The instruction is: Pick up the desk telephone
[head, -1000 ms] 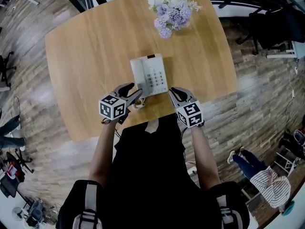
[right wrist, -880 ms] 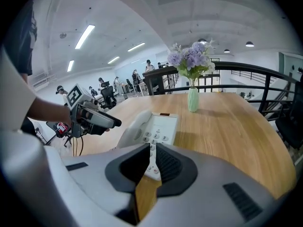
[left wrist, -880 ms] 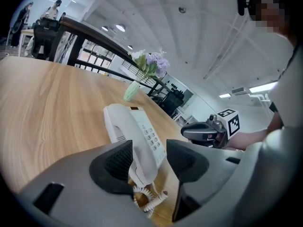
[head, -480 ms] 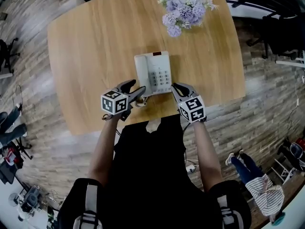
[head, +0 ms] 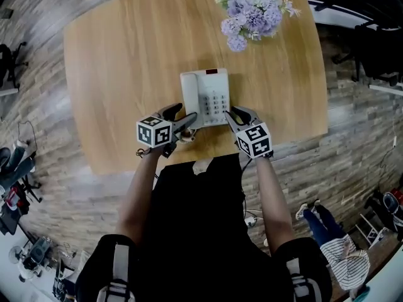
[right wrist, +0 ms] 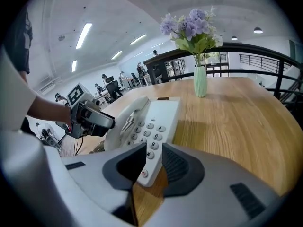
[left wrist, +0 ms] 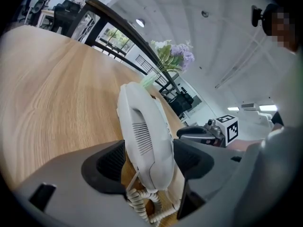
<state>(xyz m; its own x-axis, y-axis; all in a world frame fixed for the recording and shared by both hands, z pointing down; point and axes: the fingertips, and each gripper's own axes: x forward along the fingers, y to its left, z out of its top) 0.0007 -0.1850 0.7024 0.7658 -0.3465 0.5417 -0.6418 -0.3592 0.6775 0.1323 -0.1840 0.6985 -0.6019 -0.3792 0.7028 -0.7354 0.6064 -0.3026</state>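
Telephone (head: 206, 97) keypad (right wrist: 152, 129) faces right gripper view; left gripper view sees handset (left wrist: 147, 136) side.

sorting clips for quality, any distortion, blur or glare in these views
Head view: fisheye bows the light wooden table; even light, sharp. Left gripper view: heavy barrel distortion, dark vignette, white plastic desk telephone sharp. Right gripper view: same vignette; ceiling strip lights bright, no glare on the telephone.

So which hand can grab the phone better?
Probably left: the left gripper, jaws just opening, straddles the handset. The right gripper, also just opening, frames only a corner of the telephone.
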